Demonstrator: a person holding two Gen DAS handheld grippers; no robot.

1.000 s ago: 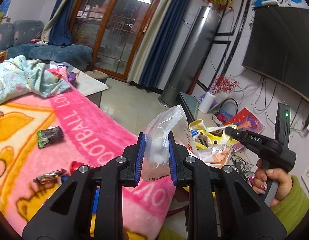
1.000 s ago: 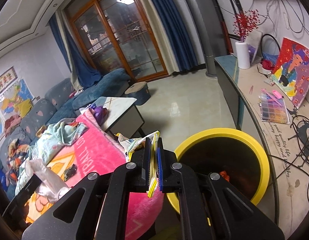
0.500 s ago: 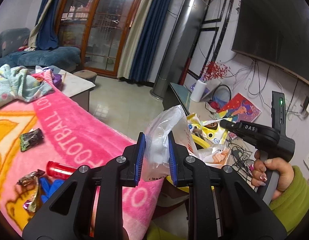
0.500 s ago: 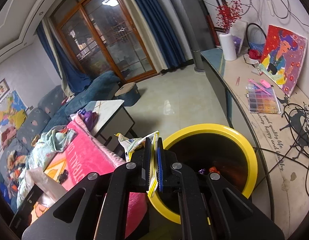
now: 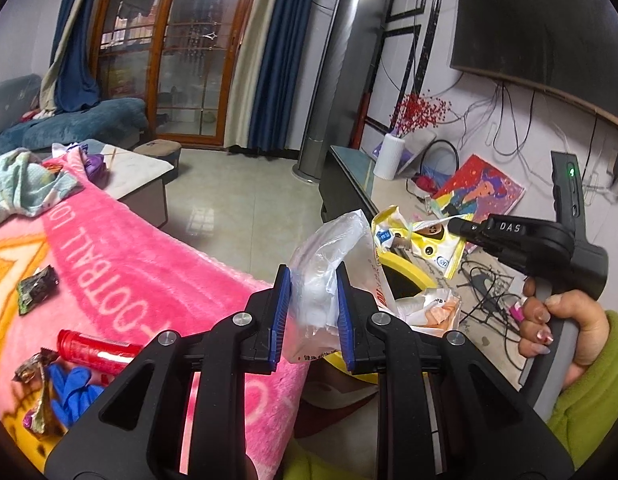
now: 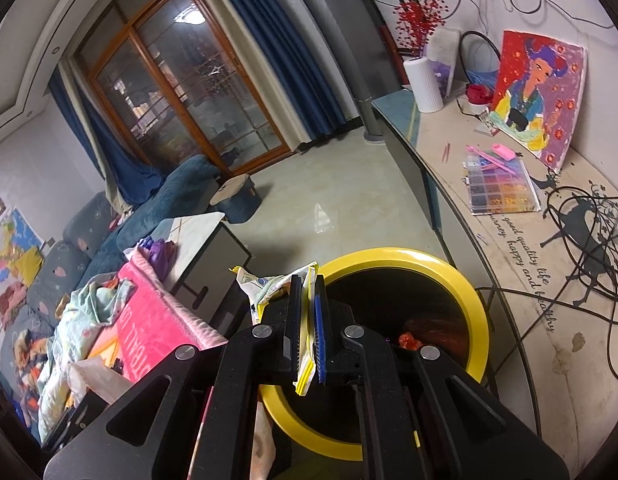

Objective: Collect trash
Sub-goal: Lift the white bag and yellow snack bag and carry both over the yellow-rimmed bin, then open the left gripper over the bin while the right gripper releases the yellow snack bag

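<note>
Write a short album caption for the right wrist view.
Right gripper fingers pinch a yellow snack wrapper over the yellow-rimmed trash bin, beside a pink blanket.

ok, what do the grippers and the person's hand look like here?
Both grippers are matte black with silver pivot screws and blue finger pads. The right gripper has white "DAS" lettering, a grey handle and a green light on its upright block. The hand has painted nails and a green sleeve.

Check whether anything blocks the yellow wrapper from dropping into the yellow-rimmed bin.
Nothing visible does. The right hand-held gripper holds the yellow wrapper right at the near rim of the yellow-rimmed bin, whose mouth is open, with only a little trash deep inside.
</note>
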